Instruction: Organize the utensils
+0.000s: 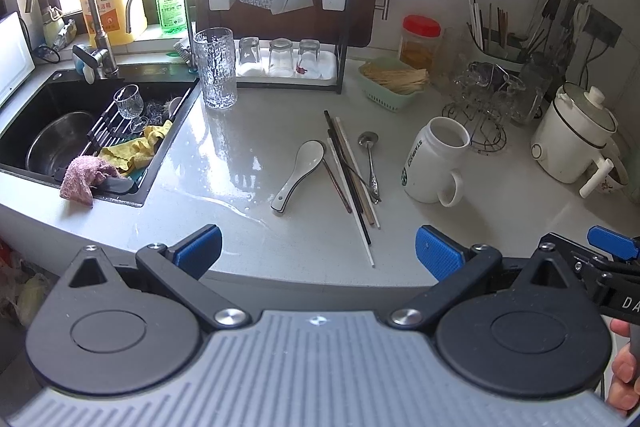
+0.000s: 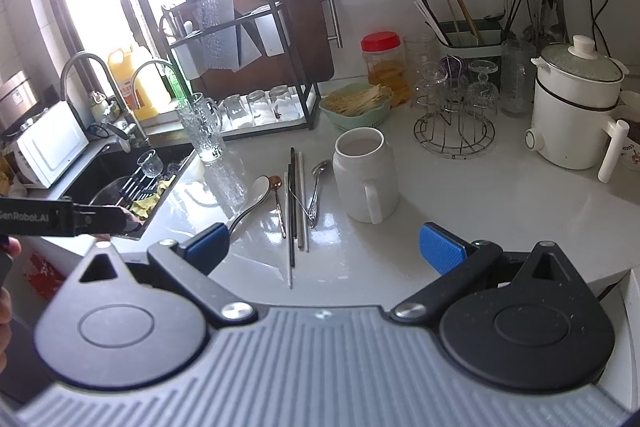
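Note:
On the pale countertop lie a white ceramic spoon (image 1: 299, 171) (image 2: 252, 201), a bundle of chopsticks (image 1: 349, 171) (image 2: 297, 203), a metal spoon (image 1: 370, 163) (image 2: 318, 187) and a small brown spoon (image 2: 277, 199). A white mug (image 1: 434, 161) (image 2: 366, 173) stands upright just right of them. A green utensil holder (image 1: 494, 49) (image 2: 470, 37) with chopsticks sits at the back right. My left gripper (image 1: 318, 253) is open near the counter's front edge, nothing between its fingers. My right gripper (image 2: 324, 249) is open too, short of the chopsticks.
A black sink (image 1: 68, 131) with a steel bowl, a glass and cloths lies at the left. A tall glass (image 1: 215, 67), a rack of upturned glasses (image 1: 280, 57), a green basket (image 1: 394, 81), a wire glass stand (image 2: 454, 129) and a white electric pot (image 2: 572, 111) ring the counter.

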Demonstrator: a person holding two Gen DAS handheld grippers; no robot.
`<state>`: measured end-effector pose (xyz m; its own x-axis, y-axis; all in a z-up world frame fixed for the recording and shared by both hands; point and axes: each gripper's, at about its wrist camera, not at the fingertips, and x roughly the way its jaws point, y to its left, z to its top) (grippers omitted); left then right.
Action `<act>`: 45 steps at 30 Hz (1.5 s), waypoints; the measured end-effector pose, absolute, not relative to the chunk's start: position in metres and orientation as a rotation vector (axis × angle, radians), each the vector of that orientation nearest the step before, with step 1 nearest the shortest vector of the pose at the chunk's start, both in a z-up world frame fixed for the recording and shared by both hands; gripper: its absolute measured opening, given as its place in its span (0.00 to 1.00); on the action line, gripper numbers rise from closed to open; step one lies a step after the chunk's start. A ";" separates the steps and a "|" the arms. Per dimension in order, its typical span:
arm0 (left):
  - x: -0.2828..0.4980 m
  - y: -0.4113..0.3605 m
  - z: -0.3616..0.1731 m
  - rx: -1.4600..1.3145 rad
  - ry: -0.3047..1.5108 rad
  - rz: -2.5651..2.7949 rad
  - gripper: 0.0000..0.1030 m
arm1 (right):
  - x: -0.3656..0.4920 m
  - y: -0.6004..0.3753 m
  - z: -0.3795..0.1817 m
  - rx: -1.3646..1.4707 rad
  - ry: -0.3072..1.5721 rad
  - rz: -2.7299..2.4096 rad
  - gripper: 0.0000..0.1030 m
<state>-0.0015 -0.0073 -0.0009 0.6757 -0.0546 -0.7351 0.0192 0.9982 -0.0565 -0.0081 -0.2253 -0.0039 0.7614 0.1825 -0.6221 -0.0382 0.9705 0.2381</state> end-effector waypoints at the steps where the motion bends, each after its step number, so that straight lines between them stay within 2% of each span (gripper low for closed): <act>1: -0.002 -0.007 -0.001 -0.045 0.827 -0.042 1.00 | -0.008 -0.225 -0.004 0.217 0.697 0.120 1.00; 45: 0.007 -0.009 -0.007 -0.036 0.861 -0.091 1.00 | -0.013 -0.221 -0.010 0.190 0.686 0.083 1.00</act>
<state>0.0065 -0.0085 -0.0072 0.6482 -0.0947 -0.7556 0.0654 0.9955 -0.0687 -0.0131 -0.2210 -0.0103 0.7714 0.1387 -0.6211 -0.0136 0.9793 0.2019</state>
